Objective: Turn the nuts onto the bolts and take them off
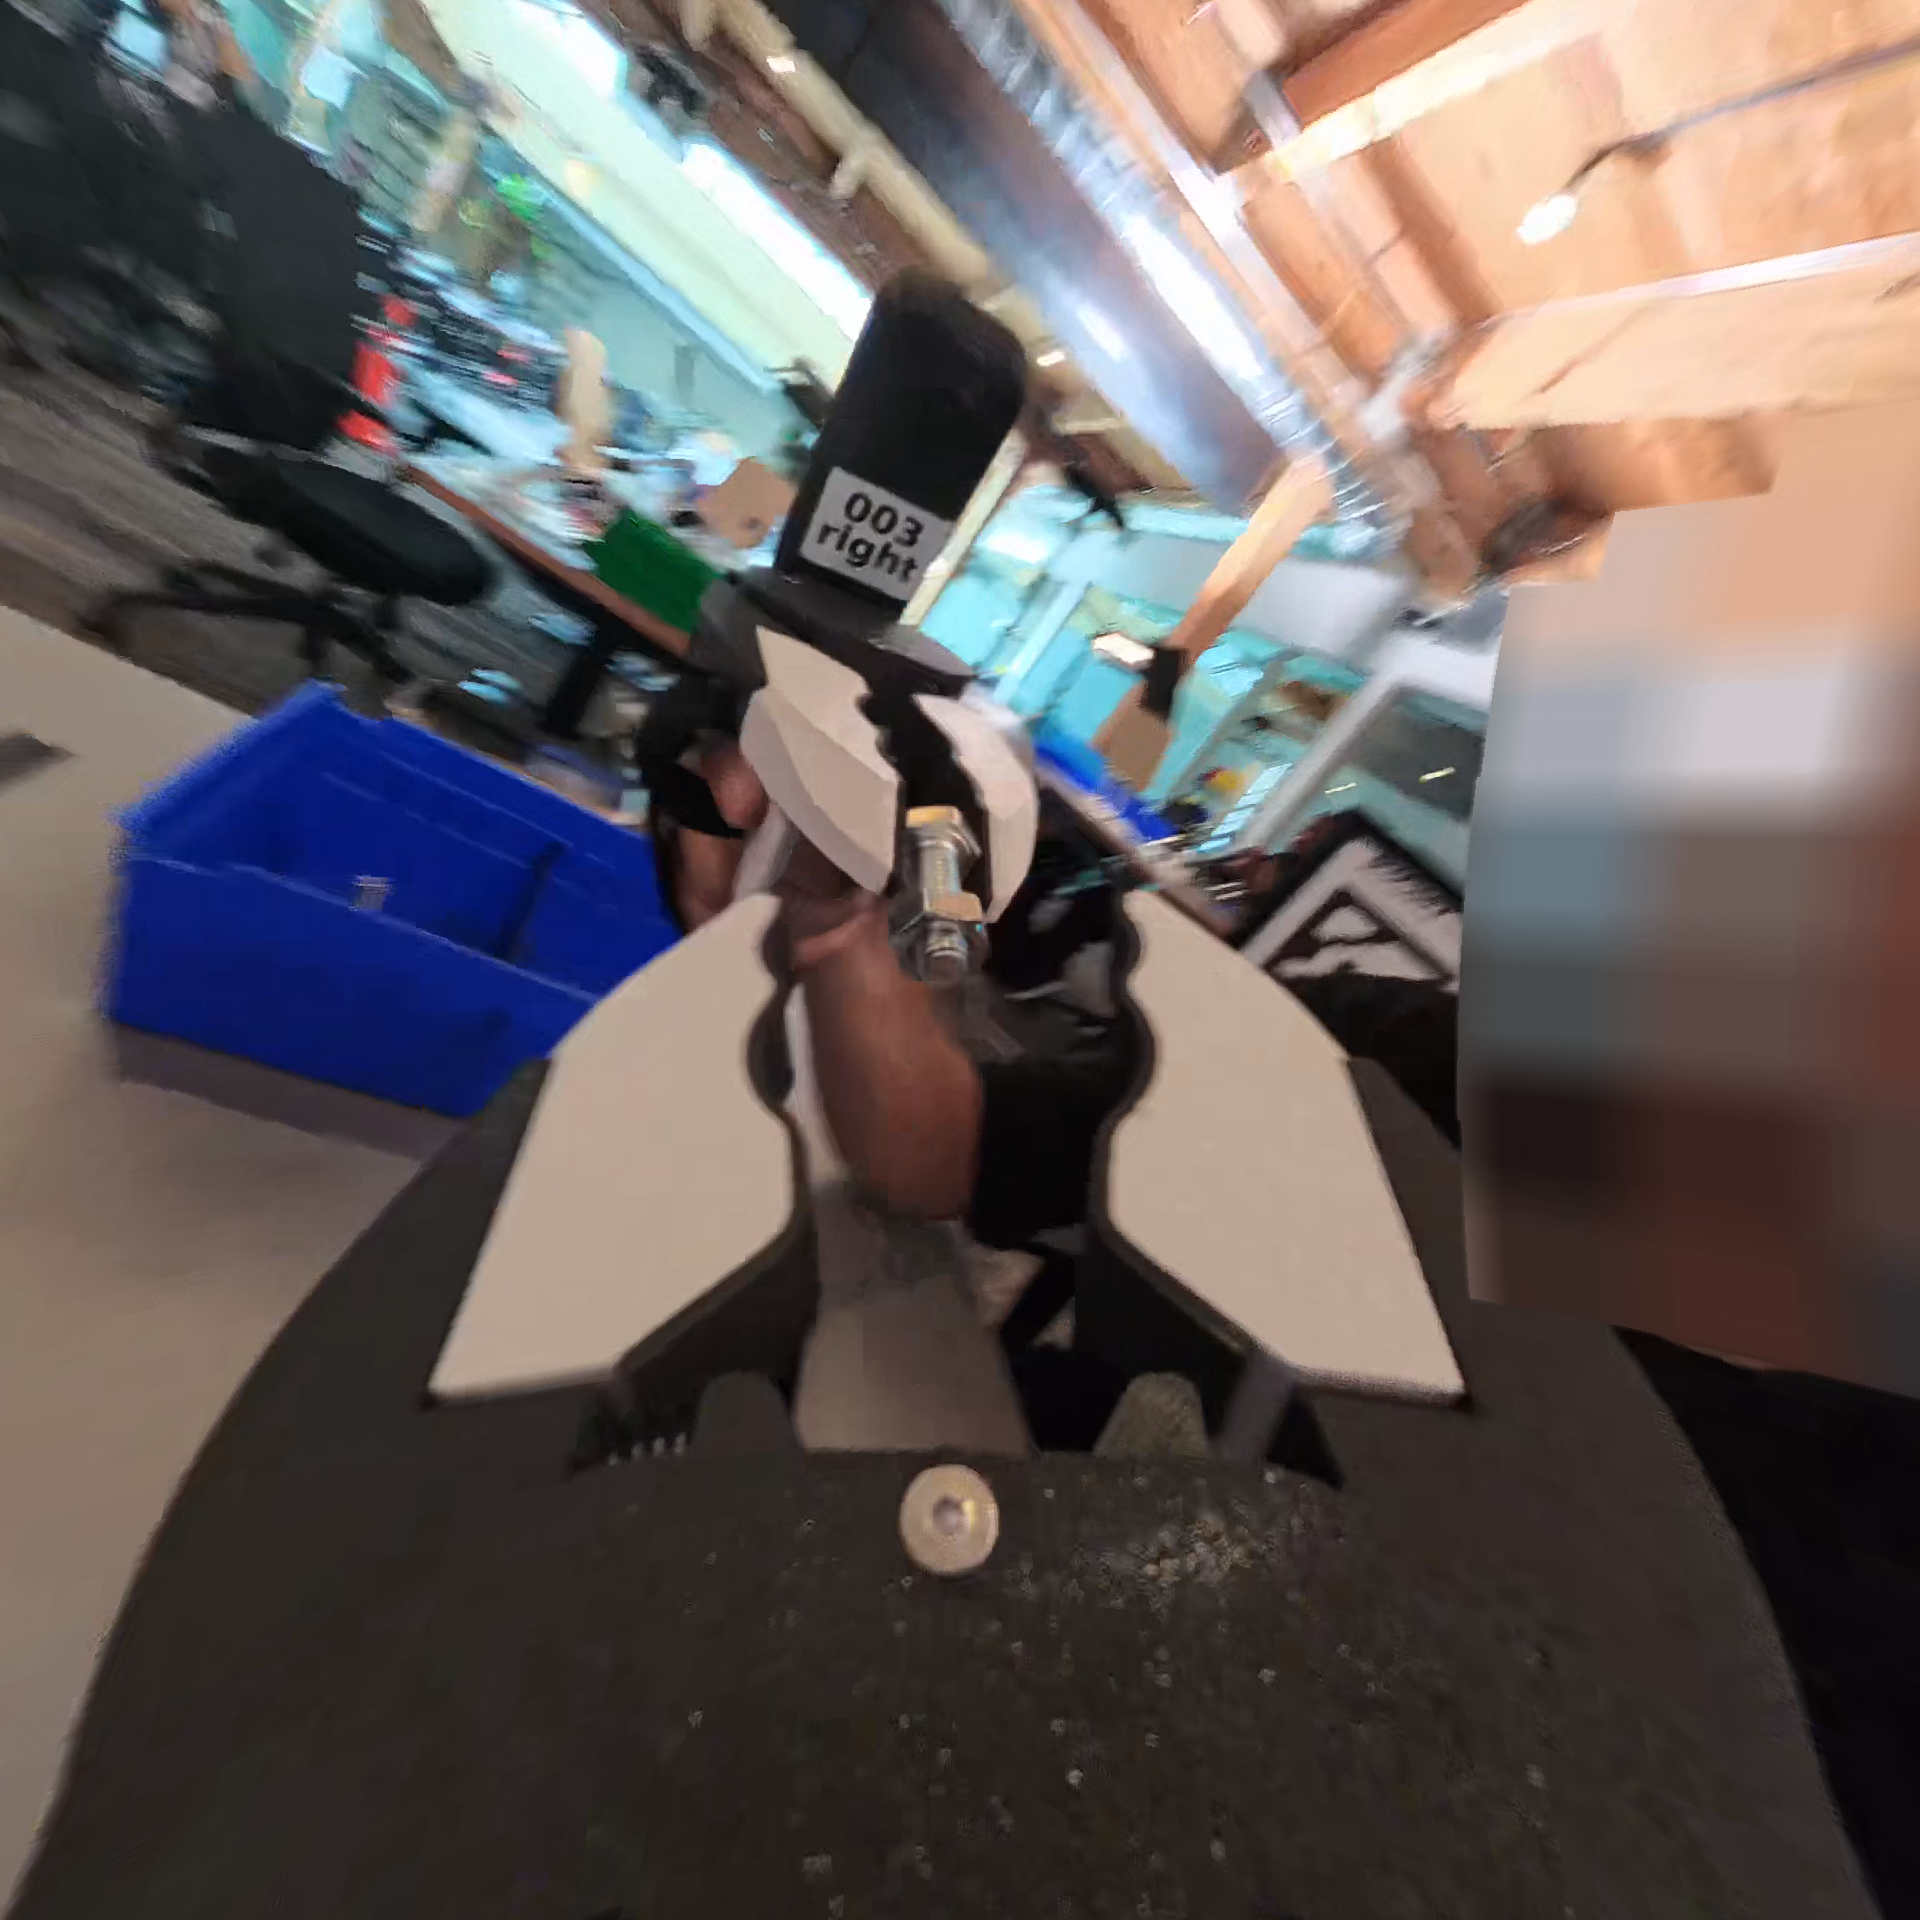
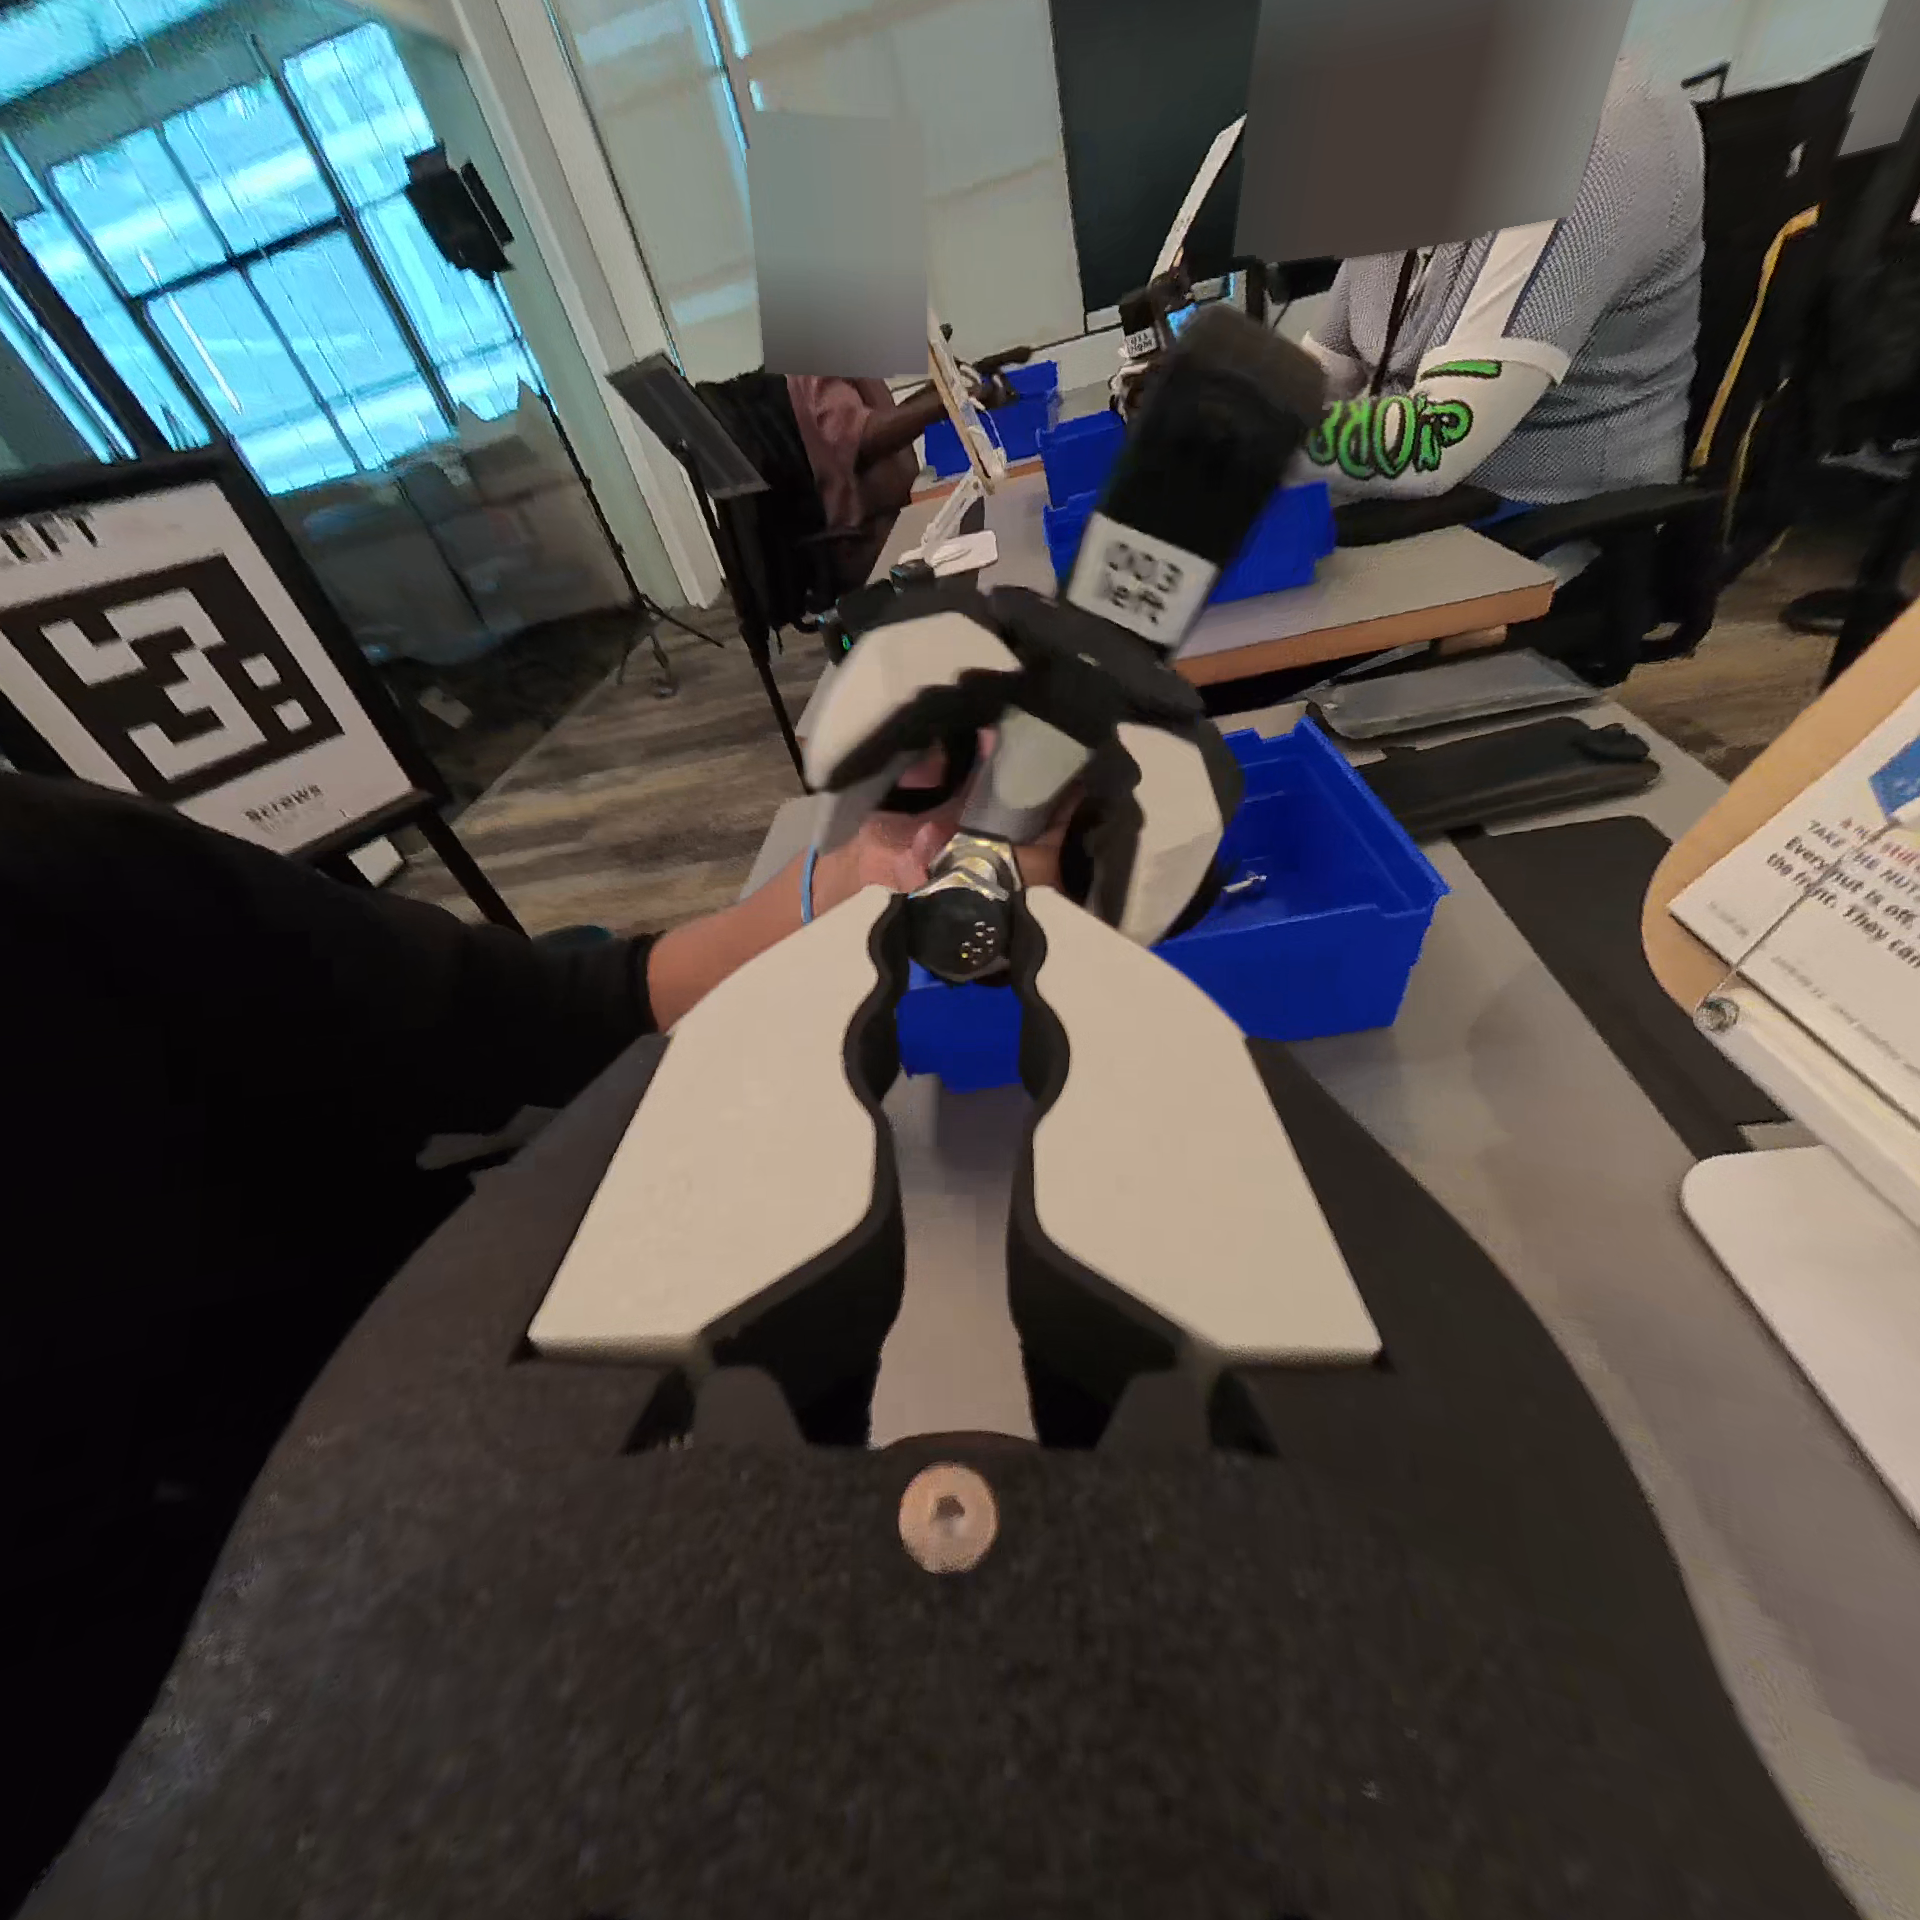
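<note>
Right tool clamps the bolt; left tool gapes beside its nut.

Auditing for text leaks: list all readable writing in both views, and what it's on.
I can't quote writing; its carriers:
White label on right gripper, clamping the bolt: legible.
Second white label on left gripper: blurred.
Marker board: legible caption.
Instruction sheet: partly legible.
Green sleeve print: inverted.

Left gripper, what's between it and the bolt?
Nothing; the left wrist view shows bare air between the open left gripper and the bolt in the right gripper.
</note>
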A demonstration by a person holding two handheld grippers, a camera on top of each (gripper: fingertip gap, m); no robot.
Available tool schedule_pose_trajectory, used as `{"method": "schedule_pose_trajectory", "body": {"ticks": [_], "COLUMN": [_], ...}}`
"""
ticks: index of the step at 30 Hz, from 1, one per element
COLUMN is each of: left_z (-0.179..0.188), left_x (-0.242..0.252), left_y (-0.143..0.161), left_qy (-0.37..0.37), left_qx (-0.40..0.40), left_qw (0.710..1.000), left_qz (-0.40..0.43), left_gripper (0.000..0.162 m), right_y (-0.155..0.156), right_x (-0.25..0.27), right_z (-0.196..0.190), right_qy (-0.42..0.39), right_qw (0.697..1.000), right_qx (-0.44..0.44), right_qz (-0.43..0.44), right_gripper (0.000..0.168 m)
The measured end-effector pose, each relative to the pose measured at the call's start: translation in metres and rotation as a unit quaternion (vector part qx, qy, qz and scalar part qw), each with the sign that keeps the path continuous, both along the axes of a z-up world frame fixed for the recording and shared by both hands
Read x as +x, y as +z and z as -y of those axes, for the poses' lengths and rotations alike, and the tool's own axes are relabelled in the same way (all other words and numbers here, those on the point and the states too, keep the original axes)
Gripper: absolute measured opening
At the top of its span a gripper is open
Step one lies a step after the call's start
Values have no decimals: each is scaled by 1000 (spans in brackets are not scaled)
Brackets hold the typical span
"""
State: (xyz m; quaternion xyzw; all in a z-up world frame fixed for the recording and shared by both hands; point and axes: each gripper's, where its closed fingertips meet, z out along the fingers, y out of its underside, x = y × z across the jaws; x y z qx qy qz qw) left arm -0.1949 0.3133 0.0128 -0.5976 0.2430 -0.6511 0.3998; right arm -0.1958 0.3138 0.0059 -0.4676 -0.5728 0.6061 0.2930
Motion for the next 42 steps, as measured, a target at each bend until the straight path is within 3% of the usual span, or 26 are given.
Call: {"method": "schedule_pose_trajectory", "body": {"ticks": [3, 5, 8, 10, 16, 18, 21, 25, 27, 32, 36, 39, 42], "left_z": [-10, -14, -15, -13, -10, -11, -11, -8, -7, 1, 8, 8, 8], "left_x": [-5, -10, -11, -6, -4, -6, -5, -3, -1, 6, 8, 6, 6], "left_y": [-10, -12, -20, -20, -16, -16, -17, -16, -15, -9, 0, 2, 3], "left_qy": [125, 207, 264, 277, 313, 322, 322, 312, 301, 218, 119, 49, -40], "left_qx": [134, 241, 341, 379, 467, 479, 483, 480, 463, 319, 168, 59, -71], "left_qw": [972, 913, 815, 774, 664, 641, 637, 657, 689, 864, 965, 995, 995], "left_qz": [-149, -255, -387, -424, -493, -506, -508, -491, -469, -323, -161, -61, 49], "left_gripper": [71, 64, 59, 56, 22, 18, 18, 17, 17, 16, 16, 16, 19], "right_y": [2, 3, 2, 1, 0, 1, 1, 2, 3, 9, 12, 10, 12], "right_x": [1, 2, 1, 0, 0, 1, 1, 3, 3, 7, 9, 7, 6], "right_z": [-8, -10, -9, -8, -5, -4, -4, -2, -1, 3, 7, 6, 4], "right_qy": [-1, 10, 28, 35, 38, 41, 43, 53, 54, 62, 58, 37, 25], "right_qw": [999, 996, 991, 989, 989, 989, 988, 986, 987, 990, 995, 998, 999], "right_qx": [-52, -90, -128, -142, -141, -143, -149, -154, -151, -126, -81, -43, -30], "right_qz": [2, 4, 9, 15, 20, 18, 18, 19, 18, -3, -19, -20, -30], "right_gripper": [18, 18, 18, 18, 18, 18, 18, 18, 18, 18, 18, 18, 18]}}
